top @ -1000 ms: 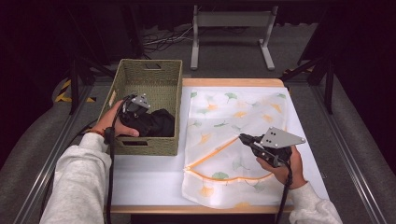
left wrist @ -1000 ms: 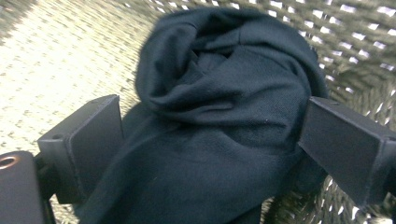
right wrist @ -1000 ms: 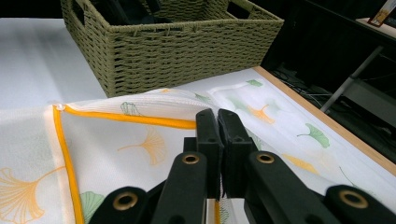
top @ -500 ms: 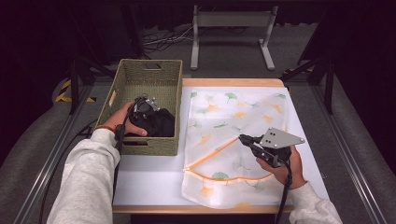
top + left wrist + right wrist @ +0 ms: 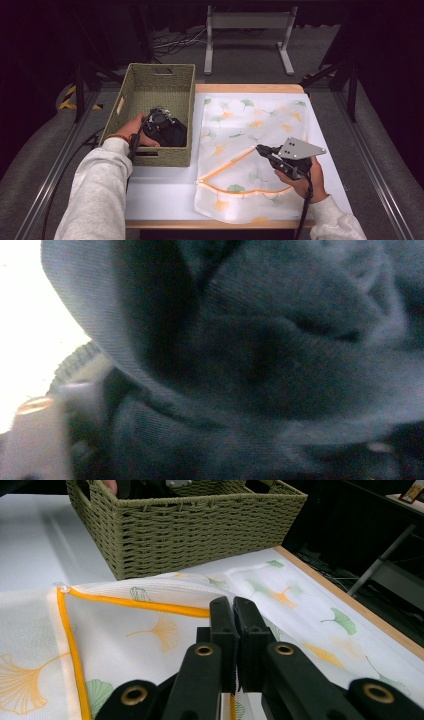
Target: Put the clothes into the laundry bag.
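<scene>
Right gripper (image 5: 262,149) at five o'clock, clamped tight on the orange-edged mesh bag (image 5: 250,165) spread across the bench (image 5: 160,195). Farther off at ten o'clock, left gripper (image 5: 167,125), jaws just closing, buried in dark clothing (image 5: 260,365) inside the wicker basket (image 5: 165,80); grip unclear.

basket (image 5: 159,89): sits on the table's (image 5: 165,192) left side
dark garment (image 5: 172,134): in the basket, near end
mesh bag (image 5: 250,125): flat on the table, right beside the basket
</scene>
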A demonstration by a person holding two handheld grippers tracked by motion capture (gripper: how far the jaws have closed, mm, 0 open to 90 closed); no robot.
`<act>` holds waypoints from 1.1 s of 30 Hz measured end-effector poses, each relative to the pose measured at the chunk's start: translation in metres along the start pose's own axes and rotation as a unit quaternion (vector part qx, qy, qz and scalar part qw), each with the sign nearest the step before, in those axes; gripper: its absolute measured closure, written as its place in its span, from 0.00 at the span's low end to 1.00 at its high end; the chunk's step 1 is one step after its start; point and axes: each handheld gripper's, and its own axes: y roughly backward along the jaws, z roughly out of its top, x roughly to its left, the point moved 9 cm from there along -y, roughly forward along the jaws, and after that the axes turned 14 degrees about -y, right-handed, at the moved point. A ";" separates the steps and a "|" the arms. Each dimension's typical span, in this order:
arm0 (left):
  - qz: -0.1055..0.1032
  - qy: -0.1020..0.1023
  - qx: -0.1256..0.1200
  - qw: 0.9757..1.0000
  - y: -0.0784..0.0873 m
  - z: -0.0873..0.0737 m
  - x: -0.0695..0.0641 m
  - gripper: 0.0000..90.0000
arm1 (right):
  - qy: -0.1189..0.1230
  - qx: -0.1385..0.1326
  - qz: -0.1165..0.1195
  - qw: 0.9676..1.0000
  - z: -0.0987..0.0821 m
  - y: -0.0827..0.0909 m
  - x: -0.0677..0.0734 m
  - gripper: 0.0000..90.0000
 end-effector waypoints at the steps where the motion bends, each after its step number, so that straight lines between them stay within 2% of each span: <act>1: 0.004 0.002 0.001 1.000 0.000 0.000 0.001 0.30 | 0.001 0.001 0.000 1.000 0.000 0.000 0.000 0.99; 3: 0.016 -0.006 0.011 1.000 0.002 -0.001 0.003 0.42 | 0.001 0.001 0.000 1.000 -0.001 -0.001 0.001 0.99; 6: 0.026 -0.018 0.016 0.999 0.003 -0.001 0.003 0.53 | 0.002 0.004 0.001 1.000 -0.002 -0.001 0.001 0.99; 12: 0.037 -0.025 0.019 0.999 0.007 -0.003 0.003 0.65 | 0.002 0.002 0.001 1.000 -0.001 0.000 0.001 0.99; 14: 0.050 -0.027 0.013 0.998 0.008 -0.002 0.005 0.67 | 0.002 0.001 0.001 1.000 -0.001 0.000 0.001 0.99; 18: 0.064 -0.024 0.016 0.998 0.013 -0.003 0.009 0.68 | 0.000 -0.001 -0.001 1.000 -0.001 0.001 0.000 0.99; 20: 0.075 -0.022 0.006 0.997 0.016 -0.002 0.010 0.68 | -0.001 -0.002 -0.002 1.000 0.000 0.001 0.000 0.99; 21: 0.075 -0.026 0.007 0.997 0.019 -0.002 0.010 0.68 | -0.001 -0.002 -0.002 1.000 0.000 0.001 -0.001 0.99; 22: 0.084 -0.034 -0.001 0.996 0.021 0.000 0.011 0.68 | -0.001 -0.002 -0.003 1.000 0.000 0.001 -0.001 0.99; 23: 0.084 -0.034 -0.001 0.996 0.021 0.000 0.011 0.68 | -0.002 -0.002 -0.003 1.000 0.000 0.001 -0.001 0.99; 24: 0.096 -0.040 -0.008 0.995 0.026 0.002 0.012 0.69 | -0.002 -0.003 -0.004 1.000 0.000 0.001 -0.001 0.99; 29: 0.126 -0.027 -0.042 0.991 0.047 0.004 0.015 0.69 | -0.002 -0.004 -0.005 1.000 0.001 0.001 -0.001 0.99; 31: 0.129 -0.027 -0.049 0.990 0.052 0.003 0.015 0.69 | -0.002 -0.004 -0.005 1.000 0.001 0.002 -0.001 0.99; 33: 0.139 -0.026 -0.063 0.988 0.062 0.003 0.013 0.69 | -0.003 -0.005 -0.005 1.000 0.001 0.002 -0.001 0.99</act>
